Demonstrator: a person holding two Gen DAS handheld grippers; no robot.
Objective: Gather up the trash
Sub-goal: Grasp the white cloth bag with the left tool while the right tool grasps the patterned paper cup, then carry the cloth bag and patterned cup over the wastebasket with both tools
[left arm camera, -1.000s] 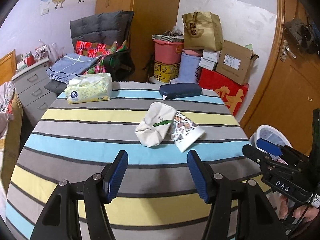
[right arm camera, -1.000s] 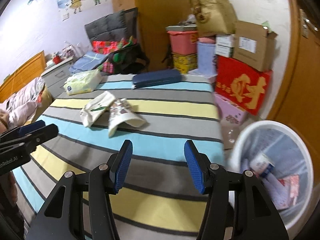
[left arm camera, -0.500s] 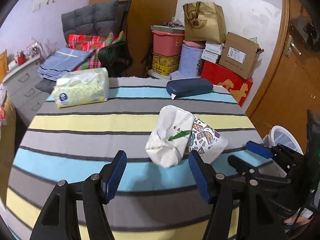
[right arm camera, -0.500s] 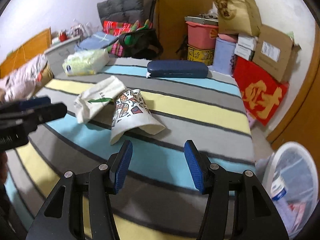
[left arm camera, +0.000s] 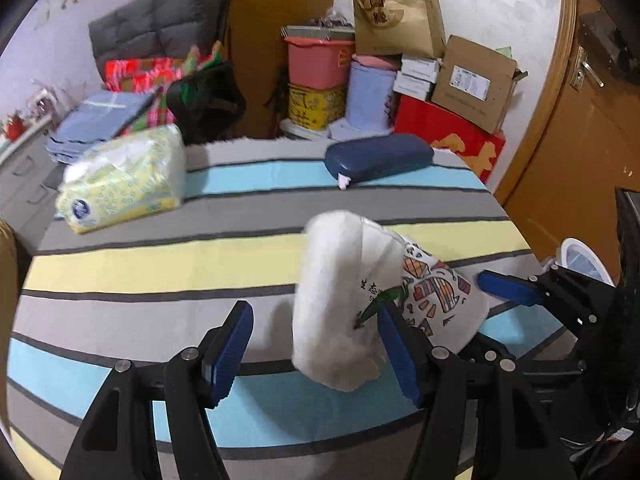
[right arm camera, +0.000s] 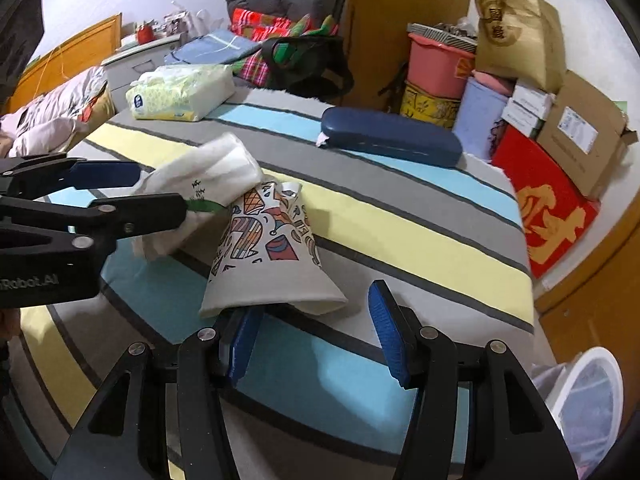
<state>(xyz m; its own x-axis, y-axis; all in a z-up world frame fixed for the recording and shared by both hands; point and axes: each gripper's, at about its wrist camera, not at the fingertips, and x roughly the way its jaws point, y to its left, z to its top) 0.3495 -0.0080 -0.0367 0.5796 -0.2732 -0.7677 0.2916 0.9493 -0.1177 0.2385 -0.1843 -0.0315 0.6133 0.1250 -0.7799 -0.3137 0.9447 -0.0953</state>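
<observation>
White cup (left arm camera: 340,300); striped tablecloth (left arm camera: 160,264).

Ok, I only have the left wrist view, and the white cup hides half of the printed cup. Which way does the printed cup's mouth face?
Observer: The printed cup lies on its side on the striped cloth, with its wide mouth toward the right gripper.
Operator: Are that gripper's jaws around it?
Observer: No. They stand open, and only the cup's rim overlaps the left finger. Nothing sits between the pads.
</observation>
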